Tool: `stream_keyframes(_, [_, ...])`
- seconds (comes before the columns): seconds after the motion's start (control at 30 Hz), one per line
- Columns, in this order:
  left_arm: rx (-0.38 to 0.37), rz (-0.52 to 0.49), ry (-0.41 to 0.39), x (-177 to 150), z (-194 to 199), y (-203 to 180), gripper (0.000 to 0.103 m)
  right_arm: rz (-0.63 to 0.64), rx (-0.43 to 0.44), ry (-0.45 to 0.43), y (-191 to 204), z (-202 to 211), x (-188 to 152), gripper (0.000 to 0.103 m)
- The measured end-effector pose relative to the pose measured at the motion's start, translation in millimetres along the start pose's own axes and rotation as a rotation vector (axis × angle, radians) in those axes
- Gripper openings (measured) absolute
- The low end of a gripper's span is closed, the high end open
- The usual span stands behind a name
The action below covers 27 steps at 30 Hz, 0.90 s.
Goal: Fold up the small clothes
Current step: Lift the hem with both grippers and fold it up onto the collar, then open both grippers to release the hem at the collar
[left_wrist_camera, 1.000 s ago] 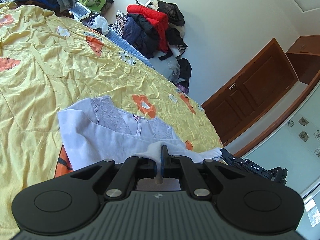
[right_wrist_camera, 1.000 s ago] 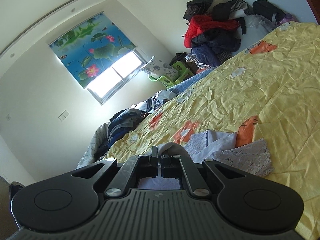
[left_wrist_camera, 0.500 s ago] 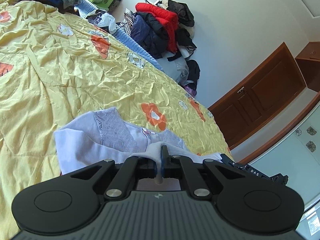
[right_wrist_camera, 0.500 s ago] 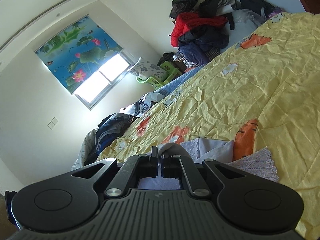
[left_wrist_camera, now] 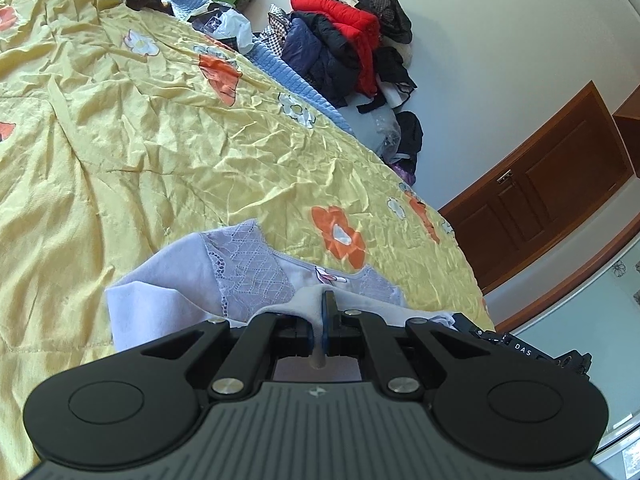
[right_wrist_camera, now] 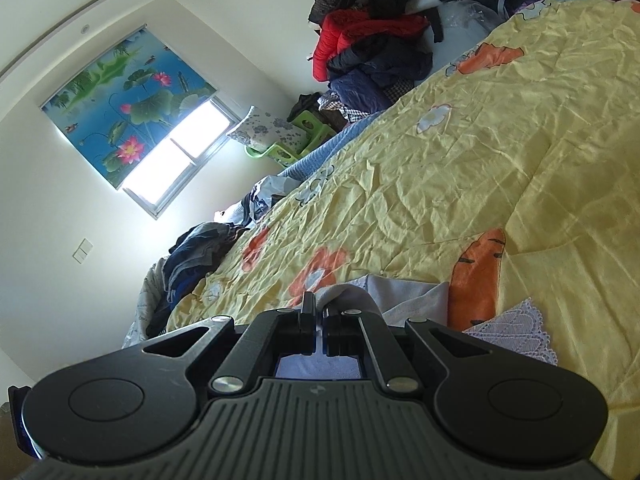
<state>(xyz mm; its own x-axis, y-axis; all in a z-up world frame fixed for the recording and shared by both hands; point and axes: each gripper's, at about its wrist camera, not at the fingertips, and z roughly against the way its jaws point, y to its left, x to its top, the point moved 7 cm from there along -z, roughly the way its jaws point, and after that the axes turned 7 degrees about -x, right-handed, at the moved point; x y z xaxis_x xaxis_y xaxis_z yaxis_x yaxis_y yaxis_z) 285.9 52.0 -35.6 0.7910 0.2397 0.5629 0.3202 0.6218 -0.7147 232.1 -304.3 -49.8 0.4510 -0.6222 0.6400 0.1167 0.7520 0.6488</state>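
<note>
A small pale lilac top (left_wrist_camera: 180, 280) with a lace yoke lies on the yellow flowered bedspread (left_wrist_camera: 120, 140). My left gripper (left_wrist_camera: 320, 312) is shut on a pinched fold of its edge, close over the bed. In the right wrist view my right gripper (right_wrist_camera: 318, 312) is shut on another fold of the same lilac top (right_wrist_camera: 412, 300). Its lace edge (right_wrist_camera: 516, 332) lies to the right of the fingers. Most of the garment is hidden under both grippers.
A heap of dark and red jackets (left_wrist_camera: 348, 40) is piled against the wall beyond the bed. More folded clothes (right_wrist_camera: 196, 256) and a green stool (right_wrist_camera: 296, 140) sit at the far side. A brown wooden door (left_wrist_camera: 560, 196) and the bed's edge lie to the right.
Both grippers have carried the held top forward over the bed. The garment's far part has bunched closer to the fingers, and less of it shows.
</note>
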Motion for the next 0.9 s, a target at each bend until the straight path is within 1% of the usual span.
stream_keyframes(0.27, [0.029, 0.018, -0.001, 6.4, -12.2, 9.4, 0.004, -0.002, -0.023, 0.013, -4.5, -15.9, 5.0, 0.008])
stream_keyframes(0.47, [0.04, 0.073, 0.018, 7.9, -21.8, 20.3, 0.004, -0.005, -0.035, 0.037, -5.5, -31.4, 5.1, 0.009])
stream_keyframes(0.53, [0.032, 0.091, 0.028, 7.2, -23.5, 22.2, 0.004, -0.009, -0.04, 0.053, -5.9, -36.0, 3.9, 0.014])
stream_keyframes(0.63, [0.031, 0.109, 0.042, 5.5, -24.4, 23.6, 0.005, -0.021, -0.053, 0.073, -8.1, -40.1, 3.7, 0.016])
stream_keyframes(0.67, [0.025, 0.118, 0.046, 5.2, -24.2, 23.7, 0.005, -0.028, -0.052, 0.081, -8.7, -40.7, 3.4, 0.021])
stream_keyframes(0.7, [0.017, 0.13, 0.049, 5.1, -23.7, 23.8, 0.005, -0.033, -0.052, 0.09, -8.8, -41.2, 2.8, 0.029])
stream_keyframes(0.73, [0.009, 0.138, 0.052, 5.1, -22.9, 23.5, 0.005, -0.035, -0.05, 0.1, -8.2, -41.4, 2.0, 0.032])
stream_keyframes(0.77, [0.0, 0.146, 0.054, 5.3, -22.2, 23.0, 0.006, -0.032, -0.04, 0.111, -6.4, -41.4, 1.1, 0.034])
stream_keyframes(0.87, [-0.017, 0.177, 0.057, 7.6, -21.7, 23.2, 0.006, -0.014, 0.001, 0.144, 3.0, -40.6, -3.7, 0.034])
stream_keyframes(0.9, [-0.024, 0.194, 0.056, 8.5, -22.0, 24.2, 0.007, -0.015, 0.015, 0.158, 6.8, -42.1, -5.0, 0.036])
